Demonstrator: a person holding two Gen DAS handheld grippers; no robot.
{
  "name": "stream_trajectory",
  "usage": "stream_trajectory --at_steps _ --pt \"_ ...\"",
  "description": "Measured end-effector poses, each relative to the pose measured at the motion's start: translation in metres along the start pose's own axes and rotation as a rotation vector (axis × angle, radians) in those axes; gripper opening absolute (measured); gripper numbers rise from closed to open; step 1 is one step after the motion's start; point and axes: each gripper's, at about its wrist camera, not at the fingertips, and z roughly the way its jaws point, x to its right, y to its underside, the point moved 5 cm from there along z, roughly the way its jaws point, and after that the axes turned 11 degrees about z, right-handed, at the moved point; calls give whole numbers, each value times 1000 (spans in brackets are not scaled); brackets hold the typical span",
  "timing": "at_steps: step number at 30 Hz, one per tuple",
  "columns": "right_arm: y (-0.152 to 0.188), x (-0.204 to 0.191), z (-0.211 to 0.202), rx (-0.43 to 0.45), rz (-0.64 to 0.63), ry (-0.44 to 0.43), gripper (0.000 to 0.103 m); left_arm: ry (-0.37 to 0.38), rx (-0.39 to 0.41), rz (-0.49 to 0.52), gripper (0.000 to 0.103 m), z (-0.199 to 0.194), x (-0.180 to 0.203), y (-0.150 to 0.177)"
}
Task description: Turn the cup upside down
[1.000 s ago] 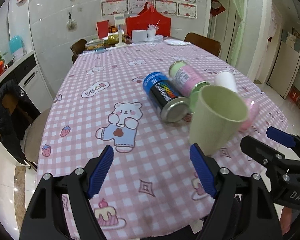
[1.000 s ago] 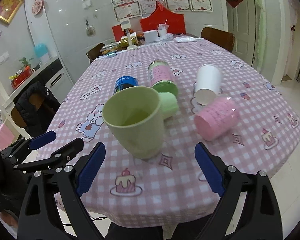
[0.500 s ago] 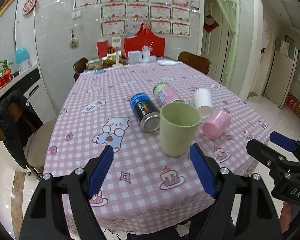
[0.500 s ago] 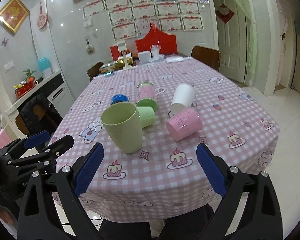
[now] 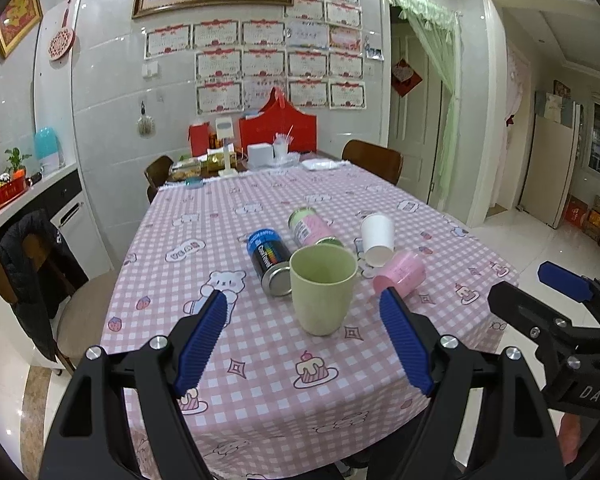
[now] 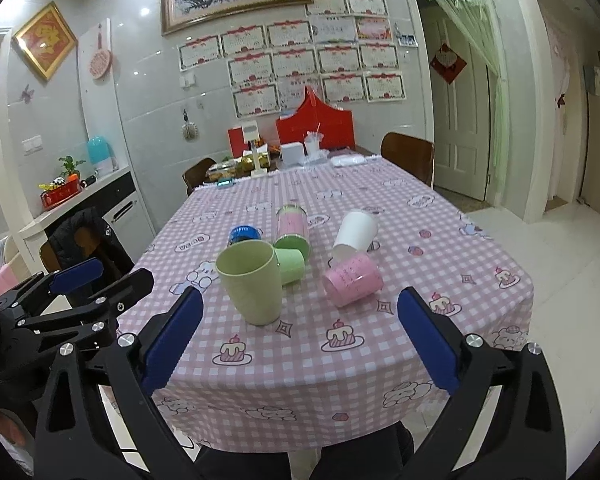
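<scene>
A pale green cup (image 5: 323,290) stands upright, mouth up, near the front of the pink checked table (image 5: 260,384); it also shows in the right wrist view (image 6: 252,282). My left gripper (image 5: 304,340) is open and empty, held back from the table's front edge, with the cup seen between its blue pads. My right gripper (image 6: 296,344) is open and empty, also back from the edge, to the right of the left one. Neither touches the cup.
Behind the cup lie a blue-black can (image 5: 269,262), a pink-green can (image 5: 310,230), a white cup (image 5: 377,240), a pink cup (image 5: 400,276) and a smaller green cup (image 6: 290,266). Boxes and clutter stand at the far end (image 5: 260,156). Chairs stand around the table.
Both grippers have pulled back and up from the table, so the green cup looks smaller and farther. The cup stands upright in all frames. Both grippers stay open.
</scene>
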Motion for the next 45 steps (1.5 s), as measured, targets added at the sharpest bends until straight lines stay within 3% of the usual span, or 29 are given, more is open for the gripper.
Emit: stream_trajectory --at_steps 22,45 --pt "-3 -1 -19 55 -15 -11 95 -8 77 31 80 -28 13 -10" --pt "-5 3 -19 49 -4 3 95 -13 66 34 81 -25 16 -10"
